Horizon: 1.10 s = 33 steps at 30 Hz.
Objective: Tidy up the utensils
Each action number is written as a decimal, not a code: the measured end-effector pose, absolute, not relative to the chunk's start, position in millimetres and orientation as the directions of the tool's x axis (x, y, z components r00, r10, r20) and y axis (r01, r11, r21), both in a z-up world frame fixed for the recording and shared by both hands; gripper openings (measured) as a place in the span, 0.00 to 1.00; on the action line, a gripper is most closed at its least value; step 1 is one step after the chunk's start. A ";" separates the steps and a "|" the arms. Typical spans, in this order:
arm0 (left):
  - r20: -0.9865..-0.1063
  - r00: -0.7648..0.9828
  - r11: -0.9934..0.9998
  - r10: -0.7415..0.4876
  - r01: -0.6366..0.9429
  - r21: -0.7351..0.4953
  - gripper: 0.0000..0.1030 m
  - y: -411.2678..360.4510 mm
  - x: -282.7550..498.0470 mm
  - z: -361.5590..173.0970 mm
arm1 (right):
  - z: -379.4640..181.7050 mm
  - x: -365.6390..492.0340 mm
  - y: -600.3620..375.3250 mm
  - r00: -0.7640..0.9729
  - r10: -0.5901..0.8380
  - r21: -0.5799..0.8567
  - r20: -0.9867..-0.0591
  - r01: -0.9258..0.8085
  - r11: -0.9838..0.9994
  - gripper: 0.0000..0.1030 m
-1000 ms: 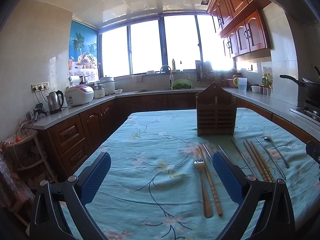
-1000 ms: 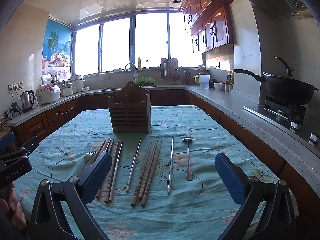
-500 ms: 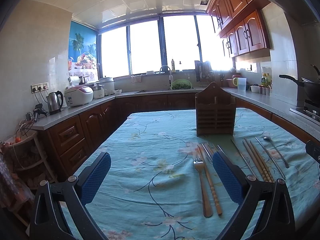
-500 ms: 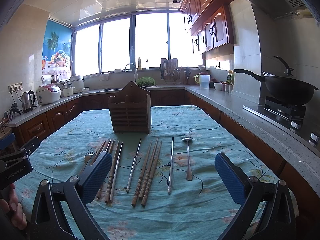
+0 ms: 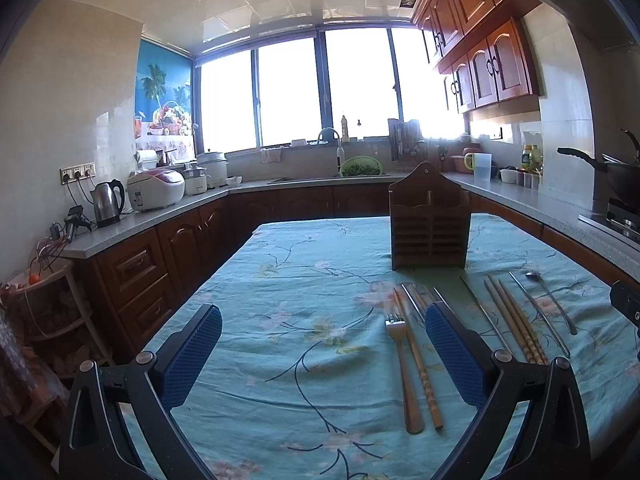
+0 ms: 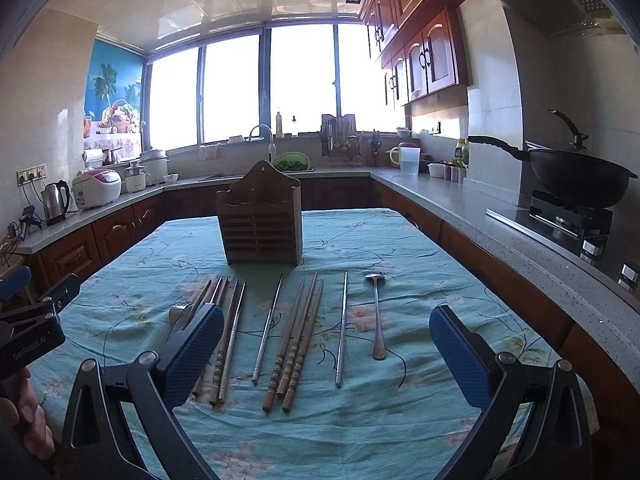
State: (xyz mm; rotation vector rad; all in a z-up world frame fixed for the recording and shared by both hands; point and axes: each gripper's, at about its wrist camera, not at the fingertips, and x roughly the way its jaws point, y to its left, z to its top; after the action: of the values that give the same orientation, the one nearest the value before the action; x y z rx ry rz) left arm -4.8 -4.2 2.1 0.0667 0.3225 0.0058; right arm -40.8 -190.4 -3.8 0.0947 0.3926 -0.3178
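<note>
Kitchen setting: wood cabinets, grey counters, bright windows at the far end.
Left wrist view, table (image 5: 304,392): covered in a teal floral cloth.
Left wrist view, left gripper (image 5: 322,354): fingers spread wide, blue pads apart, nothing between them but cloth, raised over the near left part of the table.
Left wrist view, utensil holder (image 5: 429,226): brown slatted wood, upright, far side of the table, right of centre.
Left wrist view, fork (image 5: 402,364): flat on the cloth, tines toward the holder, just left of the right-hand pad.
Left wrist view, wooden chopstick (image 5: 420,364): lying just beside the fork.
Left wrist view, kettle (image 5: 107,203): on the left counter, near a rice cooker (image 5: 155,189).
Right wrist view, right gripper (image 6: 326,354): fingers wide apart, gripping nothing, above the row of utensils.
Right wrist view, three wooden chopsticks (image 6: 296,340): bundled side by side, centre of the row.
Right wrist view, metal chopsticks: one (image 6: 269,328) left of the bundle, one (image 6: 342,326) right of it.
Right wrist view, spoon (image 6: 377,316): rightmost in the row, bowl toward the holder.
Right wrist view, further chopsticks (image 6: 228,336): left end of the row, partly hidden by the left-hand pad.
Right wrist view, wok (image 6: 576,176): on the stove at right.
Right wrist view, person's hand (image 6: 28,420): at the lower left edge, under the other gripper's body.
</note>
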 end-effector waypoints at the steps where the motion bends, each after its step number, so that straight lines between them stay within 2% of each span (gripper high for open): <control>1: -0.321 0.947 0.998 0.014 0.007 0.063 0.99 -3.9 -3.9 2.5 | -3.7 -40.5 -190.4 0.875 -0.286 0.030 -0.391 0.322 0.946 1.00; 9: -0.402 0.916 0.999 -0.012 0.025 0.027 0.99 -1.1 20.3 5.2 | -2.8 -29.8 -192.6 0.867 -0.269 0.023 -0.419 0.307 0.952 1.00; 16: -0.471 0.881 0.997 -0.049 0.071 0.028 0.97 -4.4 50.7 19.2 | 0.5 -3.1 -203.2 0.851 -0.205 0.060 -0.483 0.266 0.962 1.00; 17: -0.483 0.873 0.996 -0.063 0.085 0.023 0.95 -6.0 55.5 21.1 | 1.0 2.0 -204.7 0.848 -0.196 0.065 -0.493 0.260 0.963 0.99; 19: -0.515 0.852 0.993 -0.098 0.116 0.002 0.79 -7.7 68.0 25.2 | 2.0 12.1 -207.7 0.840 -0.174 0.077 -0.514 0.247 0.966 0.99; 22: -0.577 0.803 0.988 -0.149 0.150 -0.047 0.67 -8.2 93.7 27.7 | 3.1 29.3 -212.1 0.823 -0.141 0.091 -0.551 0.228 0.969 0.95; 28: -0.676 0.708 0.977 -0.203 0.191 -0.094 0.44 -8.8 143.6 31.2 | -3.6 70.2 -223.7 0.778 -0.048 0.159 -0.626 0.188 0.969 0.70; 30: -0.710 0.670 0.973 -0.219 0.202 -0.109 0.39 -8.9 159.5 34.6 | -9.3 85.3 -226.9 0.754 -0.015 0.187 -0.657 0.182 0.965 0.55; 33: -0.746 0.623 0.968 -0.234 0.221 -0.120 0.33 -12.9 182.4 38.1 | -19.2 109.7 -232.7 0.715 0.039 0.225 -0.698 0.167 0.960 0.42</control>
State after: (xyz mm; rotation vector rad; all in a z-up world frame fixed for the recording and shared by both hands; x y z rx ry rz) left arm 182.4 -12.9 38.1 -0.0174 0.8598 -0.2613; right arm 109.7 -232.7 -19.2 0.2825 0.7736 -0.0720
